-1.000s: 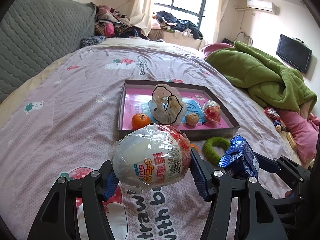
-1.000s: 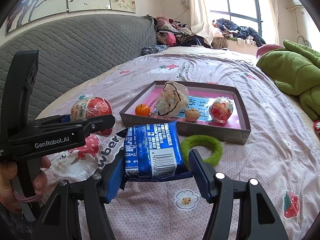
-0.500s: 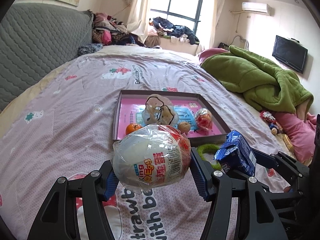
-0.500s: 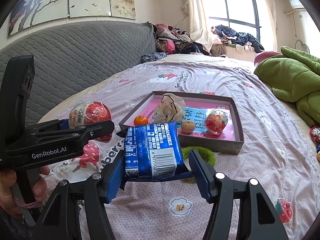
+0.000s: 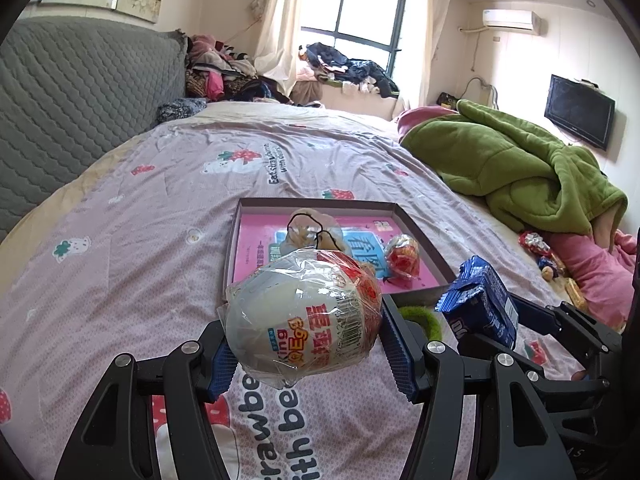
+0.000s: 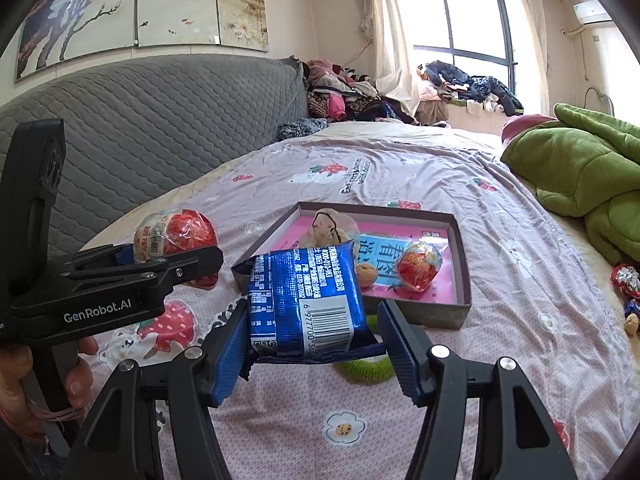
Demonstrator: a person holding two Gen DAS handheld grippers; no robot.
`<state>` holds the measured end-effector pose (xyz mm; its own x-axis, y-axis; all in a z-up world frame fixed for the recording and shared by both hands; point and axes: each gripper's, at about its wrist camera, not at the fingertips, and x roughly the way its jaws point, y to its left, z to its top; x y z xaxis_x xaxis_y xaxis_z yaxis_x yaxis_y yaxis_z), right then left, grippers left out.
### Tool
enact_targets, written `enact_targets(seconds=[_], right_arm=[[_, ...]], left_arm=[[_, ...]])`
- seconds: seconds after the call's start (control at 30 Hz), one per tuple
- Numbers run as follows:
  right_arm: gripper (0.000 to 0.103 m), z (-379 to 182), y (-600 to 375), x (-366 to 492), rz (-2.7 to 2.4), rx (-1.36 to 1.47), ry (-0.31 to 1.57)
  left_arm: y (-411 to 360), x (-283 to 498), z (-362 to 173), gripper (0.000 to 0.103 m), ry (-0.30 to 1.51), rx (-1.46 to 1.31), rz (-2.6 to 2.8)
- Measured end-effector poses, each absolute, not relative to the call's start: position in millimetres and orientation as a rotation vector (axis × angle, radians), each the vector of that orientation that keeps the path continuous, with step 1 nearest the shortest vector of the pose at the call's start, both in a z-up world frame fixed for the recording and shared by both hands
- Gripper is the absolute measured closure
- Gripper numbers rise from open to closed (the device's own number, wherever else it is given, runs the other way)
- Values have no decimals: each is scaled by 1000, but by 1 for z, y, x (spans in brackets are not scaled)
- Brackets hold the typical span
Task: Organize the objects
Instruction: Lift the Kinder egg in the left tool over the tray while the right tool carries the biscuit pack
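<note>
Right now I have both loads in the air above the bed [image 5: 132, 216]. My left gripper [image 5: 304, 340] has its jaws clenched on the wrapped toy egg [image 5: 304, 316], and my right gripper [image 6: 308, 344] has its jaws clenched on the blue snack pack [image 6: 304, 300]; both are held clear of the bedspread, short of the shallow box [image 6: 464, 264].

I judge the sorting partly done. The box already holds a crumpled clear bag [image 6: 332, 226], a second wrapped egg [image 6: 418, 266] and a small walnut-like thing [image 6: 366, 274]. My two loads have not gone in yet, and the green ring [image 6: 366, 368] lies on the bedspread just in front of the box's near wall, so that is left too.

For room, the pink floor of the box shows bare patches along the far side and toward the right wall; the near left part is hidden behind my loads. The near wall stands up as a lip I must carry over. The two grippers ride close side by side, so I would enter one at a time. The green blanket [image 5: 508, 168] lies well apart to the right.
</note>
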<state>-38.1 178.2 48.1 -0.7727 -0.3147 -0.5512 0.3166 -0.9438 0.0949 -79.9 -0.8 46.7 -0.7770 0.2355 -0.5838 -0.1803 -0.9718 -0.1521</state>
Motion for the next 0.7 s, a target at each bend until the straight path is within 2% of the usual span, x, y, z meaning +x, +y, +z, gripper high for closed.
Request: enact_targets(seconds=[0.7], right_arm=[[40,61,198,-70,-2718,804,-6]], left_arm=[[14,-108,52,38,-122,-922,2757]])
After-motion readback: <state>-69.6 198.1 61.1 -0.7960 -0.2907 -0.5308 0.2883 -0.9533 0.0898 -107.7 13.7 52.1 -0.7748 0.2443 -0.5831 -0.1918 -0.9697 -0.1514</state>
